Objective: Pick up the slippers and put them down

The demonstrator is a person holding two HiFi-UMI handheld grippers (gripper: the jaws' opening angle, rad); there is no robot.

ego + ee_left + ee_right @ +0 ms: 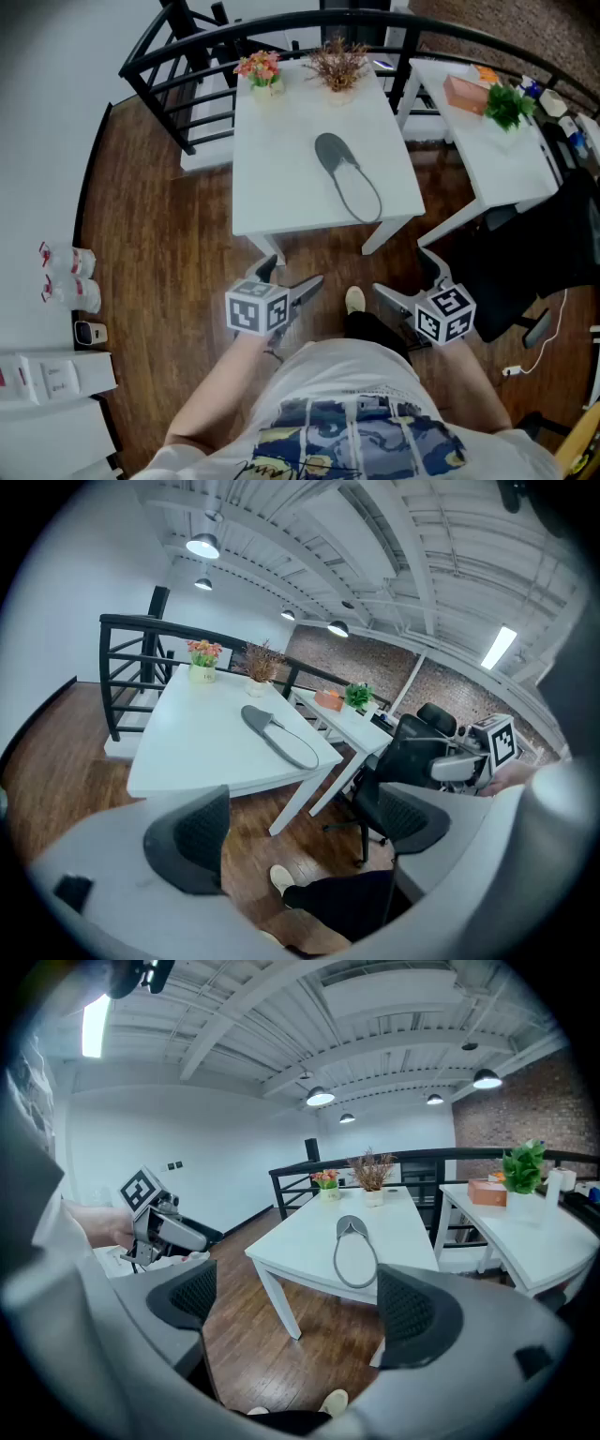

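One grey slipper (350,183) with a pale insole lies flat on the white table (277,178), toe toward the far end; it also shows in the left gripper view as the slipper (278,736) and in the right gripper view as the slipper (354,1251). My left gripper (291,277) hangs open over the wood floor, short of the table's near edge. My right gripper (405,277) is open too, level with it on the right. Neither holds anything, as the left gripper (305,834) and right gripper (300,1309) show. I see no second slipper.
A flower pot (260,69) and a dried plant (339,64) stand at the table's far end. A second white table (506,159) and a black chair (553,248) are at the right. A black railing (178,56) runs behind. My shoe (354,300) is between the grippers.
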